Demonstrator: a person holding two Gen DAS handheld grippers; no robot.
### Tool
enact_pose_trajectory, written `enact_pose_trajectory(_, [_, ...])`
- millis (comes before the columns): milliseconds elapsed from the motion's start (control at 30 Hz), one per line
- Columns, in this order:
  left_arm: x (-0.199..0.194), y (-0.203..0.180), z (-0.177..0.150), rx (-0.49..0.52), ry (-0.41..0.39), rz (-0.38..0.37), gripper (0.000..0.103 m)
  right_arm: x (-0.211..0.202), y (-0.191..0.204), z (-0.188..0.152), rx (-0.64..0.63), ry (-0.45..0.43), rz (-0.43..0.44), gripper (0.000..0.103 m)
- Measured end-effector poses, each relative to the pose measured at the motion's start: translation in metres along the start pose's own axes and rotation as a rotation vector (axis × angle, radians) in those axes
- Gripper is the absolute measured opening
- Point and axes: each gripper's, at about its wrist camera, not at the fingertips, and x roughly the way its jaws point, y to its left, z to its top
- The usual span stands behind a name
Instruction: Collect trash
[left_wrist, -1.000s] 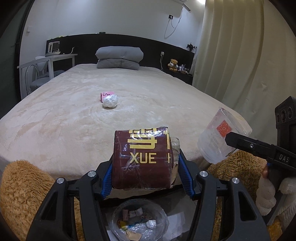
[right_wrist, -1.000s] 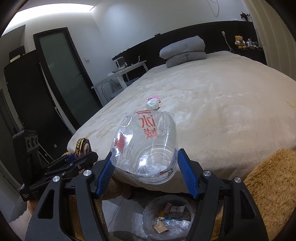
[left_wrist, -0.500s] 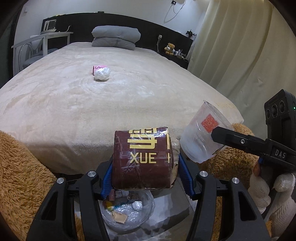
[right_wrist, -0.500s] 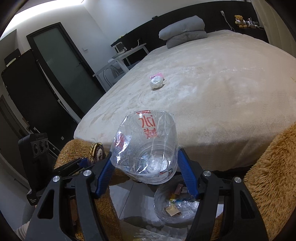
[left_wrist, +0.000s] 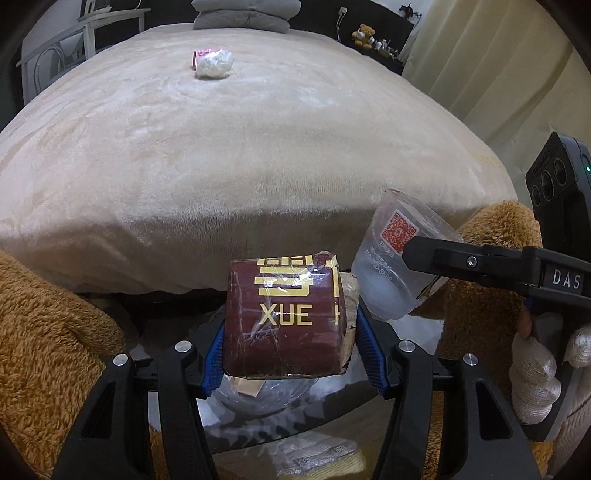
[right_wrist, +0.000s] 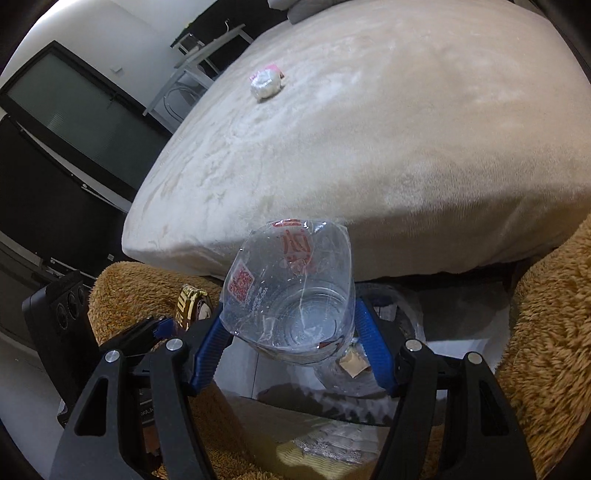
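Drop-off step: left claw (left_wrist: 290, 347) clamps the maroon packet (left_wrist: 284, 325) above the clear bin (left_wrist: 266, 397) on the floor; right claw (right_wrist: 291, 349) grips the crushed clear cup (right_wrist: 291, 291) just beside, over the same bin. Next move, as I judge it: centre each over the rim, then release; a white wad (left_wrist: 214, 64) remains far up the bed (left_wrist: 258, 155)

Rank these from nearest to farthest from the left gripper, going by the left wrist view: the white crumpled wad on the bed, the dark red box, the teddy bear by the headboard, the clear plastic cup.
1. dark red box, clamped in the left gripper.
2. clear plastic cup, just right, held by the right gripper.
3. white crumpled wad, far up the bed.
4. teddy bear, beyond the bed, upper right.
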Motion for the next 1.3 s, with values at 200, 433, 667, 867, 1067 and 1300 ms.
enact_pose_trajectory(200, [0.027, 0.013, -0.003, -0.062, 0.126, -0.043, 0.058, 0.026, -0.008, 0.004, 0.046, 0.091, -0.046, 0.066])
enact_pose_trajectory(433, [0.047, 0.020, -0.006, -0.085, 0.206, -0.034, 0.059, 0.039, -0.009, 0.008, 0.071, 0.142, -0.075, 0.066])
enact_pose_trajectory(667, [0.058, 0.020, -0.002, -0.101, 0.272, -0.008, 0.059, 0.051, -0.016, 0.009, 0.107, 0.200, -0.096, 0.066])
enact_pose_trajectory(867, [0.062, 0.017, -0.003, -0.083, 0.299, 0.010, 0.059, 0.053, -0.016, 0.008, 0.097, 0.207, -0.105, 0.069])
enact_pose_trajectory(1067, [0.053, 0.012, -0.002, -0.063, 0.264, 0.018, 0.078, 0.048, -0.017, 0.008, 0.109, 0.181, -0.085, 0.074])
enact_pose_trajectory(1300, [0.042, 0.016, 0.002, -0.091, 0.220, 0.011, 0.078, 0.043, -0.018, 0.007, 0.117, 0.160, -0.066, 0.074])
